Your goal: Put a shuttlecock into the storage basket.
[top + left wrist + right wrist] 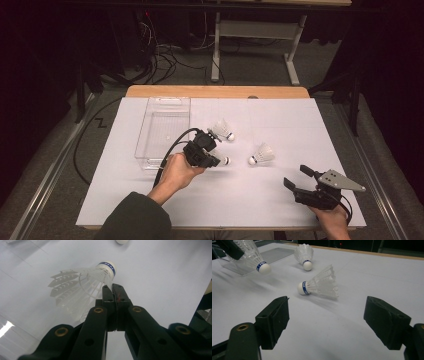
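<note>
Gaping wide over bare table, the right gripper (298,179) held nothing near the front edge. Farther in, the left gripper (112,290) had its jaws pinched together on the skirt of 1 shuttlecock (82,282). The right gripper view showed 2 more shuttlecocks (319,283) (305,254) lying beyond, beside the clear bin (162,127).

Both grippers are black with brass-ringed pivots; the right gripper (299,178) carries a grey triangular plate, and a dark sleeve (135,217) covers the left forearm.
</note>
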Demonstrator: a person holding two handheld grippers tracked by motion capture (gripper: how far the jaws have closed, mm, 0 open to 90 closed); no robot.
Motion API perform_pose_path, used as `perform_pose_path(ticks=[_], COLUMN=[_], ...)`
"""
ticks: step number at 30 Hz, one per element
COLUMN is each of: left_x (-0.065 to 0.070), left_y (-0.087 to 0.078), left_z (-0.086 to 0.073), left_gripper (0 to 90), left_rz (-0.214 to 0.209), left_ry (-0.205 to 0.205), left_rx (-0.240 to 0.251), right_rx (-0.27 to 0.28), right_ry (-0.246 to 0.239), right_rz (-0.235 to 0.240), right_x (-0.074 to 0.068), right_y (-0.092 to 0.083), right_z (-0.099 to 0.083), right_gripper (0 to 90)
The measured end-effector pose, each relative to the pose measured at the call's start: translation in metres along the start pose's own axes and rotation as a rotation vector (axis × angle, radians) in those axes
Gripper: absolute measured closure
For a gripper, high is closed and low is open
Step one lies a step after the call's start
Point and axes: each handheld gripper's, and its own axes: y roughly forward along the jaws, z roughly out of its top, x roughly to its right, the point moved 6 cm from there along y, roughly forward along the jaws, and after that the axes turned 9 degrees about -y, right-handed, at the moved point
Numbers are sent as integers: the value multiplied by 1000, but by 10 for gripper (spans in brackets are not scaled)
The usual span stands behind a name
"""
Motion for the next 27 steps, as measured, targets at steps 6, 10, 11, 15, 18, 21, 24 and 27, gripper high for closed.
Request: perform_pose_path(ticks=[6, 10, 11, 15, 18, 21, 24, 27], left_x=[-3, -6, -7, -9, -11, -15, -18, -22], left_y=[-9, -14, -15, -19, -23, -29, -33, -39], left_z=[-1, -2, -2, -2, -2, -1, -1, -1], left_gripper=[897, 897, 897, 897, 897, 897, 897, 897], left_rz=[-2, 0, 2, 19, 36, 44, 47, 51], left_ry=[-16, -24, -26, -27, -27, -40, -44, -57], left_rx=[10, 18, 20, 25, 28, 43, 49, 65], right_rx=[-1, -4, -4, -5, -2, -3, -5, -7], right_ry=[1, 1, 1, 2, 8, 10, 7, 6], right_rz=[3, 6, 5, 7, 6, 4, 5, 6], right_x=[0, -1, -1, -1, -1, 0, 0, 0], right_y=[0, 0, 0, 1, 0, 0, 1, 1], right_z=[0, 0, 0, 0, 0, 0, 0, 0], right_gripper=[209, 208, 208, 208, 208, 208, 208, 208])
